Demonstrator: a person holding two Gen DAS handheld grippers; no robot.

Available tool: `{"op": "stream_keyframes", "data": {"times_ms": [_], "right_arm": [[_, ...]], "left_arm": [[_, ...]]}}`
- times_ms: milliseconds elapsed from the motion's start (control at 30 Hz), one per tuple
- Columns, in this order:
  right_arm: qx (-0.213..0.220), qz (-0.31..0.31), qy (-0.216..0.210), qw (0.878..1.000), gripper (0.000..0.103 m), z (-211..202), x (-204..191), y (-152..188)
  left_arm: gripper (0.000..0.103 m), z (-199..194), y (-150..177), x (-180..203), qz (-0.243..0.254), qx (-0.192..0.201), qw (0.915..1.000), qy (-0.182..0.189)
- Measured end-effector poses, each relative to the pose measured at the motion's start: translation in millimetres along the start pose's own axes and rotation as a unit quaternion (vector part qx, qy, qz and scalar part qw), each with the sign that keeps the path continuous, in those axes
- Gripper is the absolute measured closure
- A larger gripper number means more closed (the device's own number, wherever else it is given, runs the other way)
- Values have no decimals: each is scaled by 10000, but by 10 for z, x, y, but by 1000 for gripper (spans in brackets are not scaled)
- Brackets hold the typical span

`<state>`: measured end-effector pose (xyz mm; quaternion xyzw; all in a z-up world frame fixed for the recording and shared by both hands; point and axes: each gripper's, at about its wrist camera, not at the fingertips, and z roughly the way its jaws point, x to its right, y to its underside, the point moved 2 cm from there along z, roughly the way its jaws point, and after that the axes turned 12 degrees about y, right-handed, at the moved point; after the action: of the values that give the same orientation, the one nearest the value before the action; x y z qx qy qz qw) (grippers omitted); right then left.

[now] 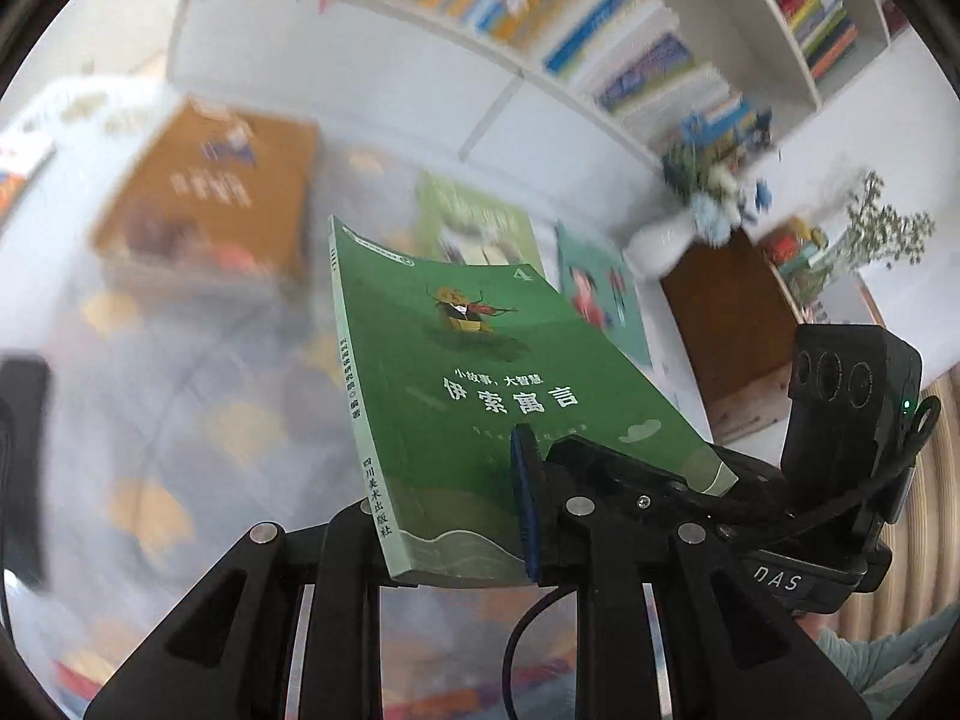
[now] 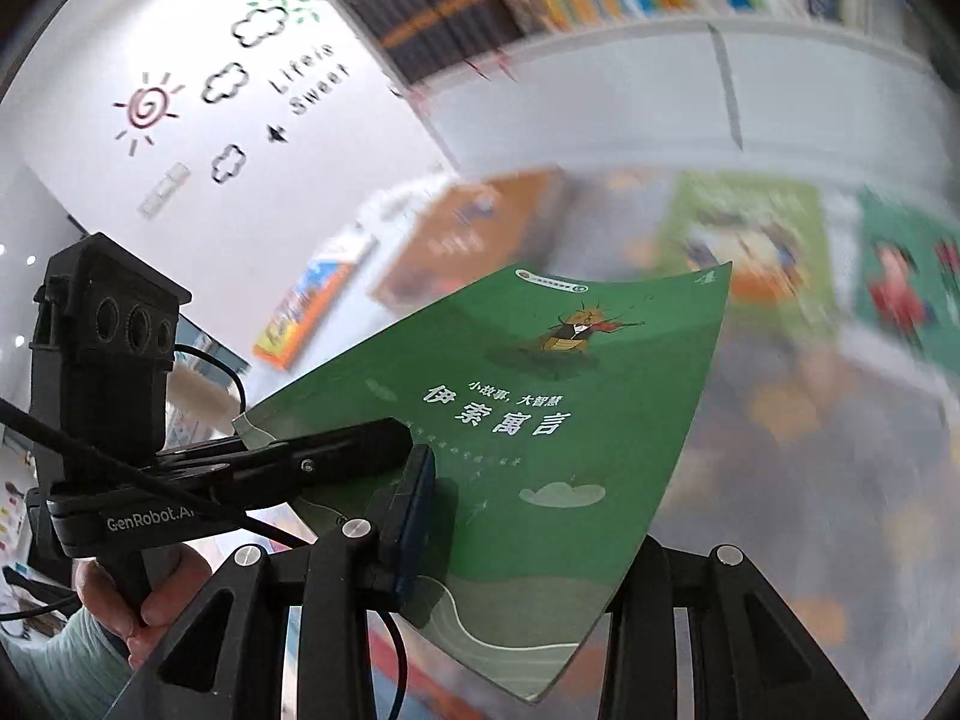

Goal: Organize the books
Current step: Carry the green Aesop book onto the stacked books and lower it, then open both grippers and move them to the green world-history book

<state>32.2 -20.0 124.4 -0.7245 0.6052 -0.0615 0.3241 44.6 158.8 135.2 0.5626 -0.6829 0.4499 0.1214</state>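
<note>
The green book point(image 1: 480, 372) is held clear of the surface, gripped by both tools at once, cover facing up and toward the cameras. Left gripper point(image 1: 456, 516) is clamped narrow on the bottom edge near the spine corner; its blue pad point(image 1: 525, 504) is seen pressed on the cover. Right gripper point(image 2: 528, 546) is likewise closed narrow on the bottom edge, nearer the fore-edge side; in the left wrist view it enters from the right and bites the lower right corner.

Key relation: the book's long axis runs away from both sets of jaws, top edge pointing toward the white bookshelf point(image 1: 600, 108) behind and above. Spine is on the left side, so the left hand is nearer the spine; judged, shelving would call for the book to be turned spine-out before insertion.

Other books lie flat below, blurred: a brown book point(image 1: 210, 186), a light-green book point(image 1: 474, 228), a teal book point(image 1: 600, 294).

Legible text:
- cover: "小故事,大智慧 / 伊索寓言", no. "4" at top corner
- spine: "四川美术出版社"
- tool bodies: "GenRobot.AI" (partly cut), "DAS"
- wall decal point(image 2: 309, 81): "Life is Sweet"

Risk (judged): thin cover is bowed between the two grips; may flex or slip
</note>
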Motion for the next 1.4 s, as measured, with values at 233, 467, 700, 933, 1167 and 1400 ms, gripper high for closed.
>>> {"op": "stream_keyframes", "data": {"times_ms": [233,467,700,933,1167,1400], "right_arm": [[-90,138,-132,9998,67,936,-576,-800],[-719,979,-194,9924,66,1784,-639,-1113],[-1198,708,9,9903,66,2219,-615,-1373],[-1285,301,157,9911,61,2289,-754,-1463],[-1466,513,158,9877,58,2156,-510,-1389],[-951,1462,1122,9783,54,1325,753,-826]], "left_arm": [[84,-86,-762,-1036,-117,-7,9989,-444],[83,49,-1202,-1809,-652,-97,9967,-482],[79,51,-1134,-2076,-701,-164,9951,-683],[76,-191,-991,-2132,-688,-160,9930,-944],[76,-407,-952,-1864,-523,47,9930,-1061],[47,592,-936,-612,447,-762,9961,28]]}}
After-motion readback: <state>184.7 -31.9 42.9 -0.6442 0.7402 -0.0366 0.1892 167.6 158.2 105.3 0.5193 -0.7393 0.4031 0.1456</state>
